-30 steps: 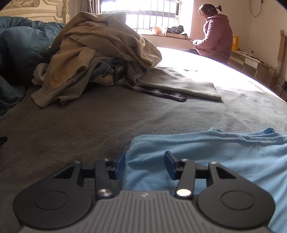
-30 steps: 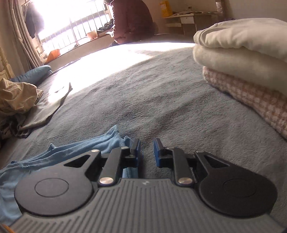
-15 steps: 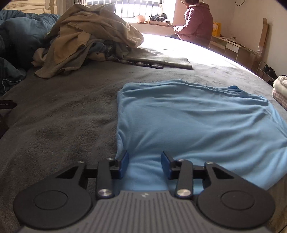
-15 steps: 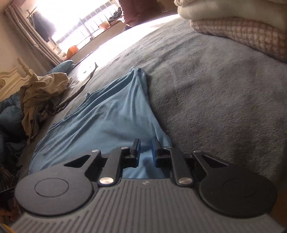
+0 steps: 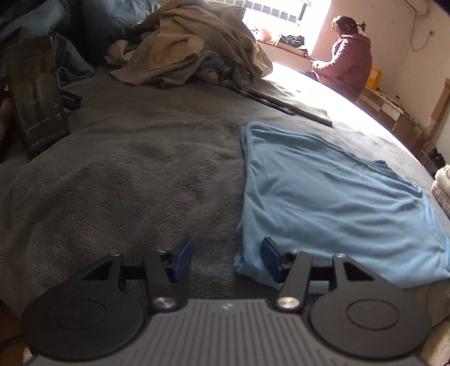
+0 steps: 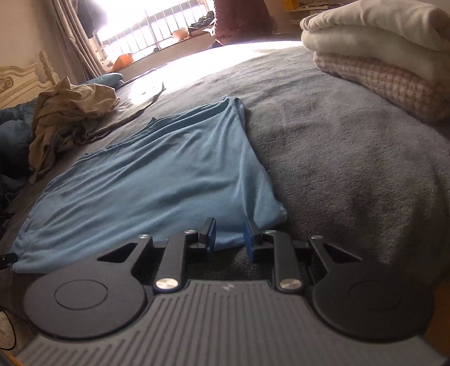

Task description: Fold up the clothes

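Left claw (image 5: 227, 260) spread wide and empty, near corner of blue garment (image 5: 332, 202) lying just ahead of its right finger, garment laid flat on grey bed (image 5: 140, 174), right claw (image 6: 227, 235) parted, unclamped, at garment's (image 6: 157, 180) near edge, folded stack (image 6: 388, 53) seen far right.

My light blue shirt (image 5: 332, 194) lies spread flat, slightly wrinkled, on the grey bed blanket (image 5: 140, 174) before me

backlit by window (image 5: 270, 17) | glare blown out | foreground dim | fisheye-curved edges
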Demonstrator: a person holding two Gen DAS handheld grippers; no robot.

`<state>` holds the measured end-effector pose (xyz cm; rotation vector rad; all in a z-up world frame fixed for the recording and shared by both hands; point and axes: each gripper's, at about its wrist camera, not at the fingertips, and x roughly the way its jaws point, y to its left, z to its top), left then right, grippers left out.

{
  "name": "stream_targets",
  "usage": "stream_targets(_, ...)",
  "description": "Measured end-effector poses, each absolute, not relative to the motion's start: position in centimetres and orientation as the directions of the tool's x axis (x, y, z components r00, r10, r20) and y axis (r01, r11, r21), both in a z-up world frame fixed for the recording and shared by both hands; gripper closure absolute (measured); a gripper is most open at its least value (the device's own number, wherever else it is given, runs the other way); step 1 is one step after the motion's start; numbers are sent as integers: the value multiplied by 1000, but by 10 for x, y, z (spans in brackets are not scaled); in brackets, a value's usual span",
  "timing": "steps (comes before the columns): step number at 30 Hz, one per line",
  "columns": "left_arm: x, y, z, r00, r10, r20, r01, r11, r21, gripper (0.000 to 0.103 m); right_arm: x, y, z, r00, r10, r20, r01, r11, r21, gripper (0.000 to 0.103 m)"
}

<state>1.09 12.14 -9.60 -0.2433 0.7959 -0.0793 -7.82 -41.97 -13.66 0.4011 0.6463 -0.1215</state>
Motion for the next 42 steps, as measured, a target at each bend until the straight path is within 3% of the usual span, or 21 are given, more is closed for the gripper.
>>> stream_targets(5, 6, 155, -94, 704, -155, -693, -98, 945, -312, 44, -88, -405, -111, 841, -33, -541, 208, 941, 267, 80)
stream_targets(12, 2, 158, -99, 706, -175, -686, -119, 926, -359, 41, -56, -275, -102, 806, 334, -488, -252, 940, 229, 79)
stream_targets(18, 2, 167, -98, 711, -193, -676, -125, 911, -392, 41, -51, -130, -111, 675, 536, -508, -605, 795, 35, 74)
stream_targets(23, 1, 183, -101, 715, -212, -667, -137, 892, -431, 40, -57, -48, -116, 672, 546, -500, -709, 670, -220, 60)
stream_targets(28, 1, 194, -106, 721, -253, -645, -116, 874, -472, 41, -40, -12, -138, 699, 463, -545, -693, 627, -356, 60)
stream_targets(31, 2, 196, -107, 726, -279, -628, -85, 870, -485, 40, -28, -15, -140, 678, 467, -568, -694, 661, -285, 63)
stream_targets(33, 7, 195, -108, 728, -312, -611, -54, 862, -505, 40, -25, -22, -135, 688, 461, -561, -671, 698, -250, 91)
stream_targets(42, 80, 182, -135, 613, -622, -487, 62, 653, -755, 34, -19, -56, -119, 709, 471, -525, -594, 800, -84, 98)
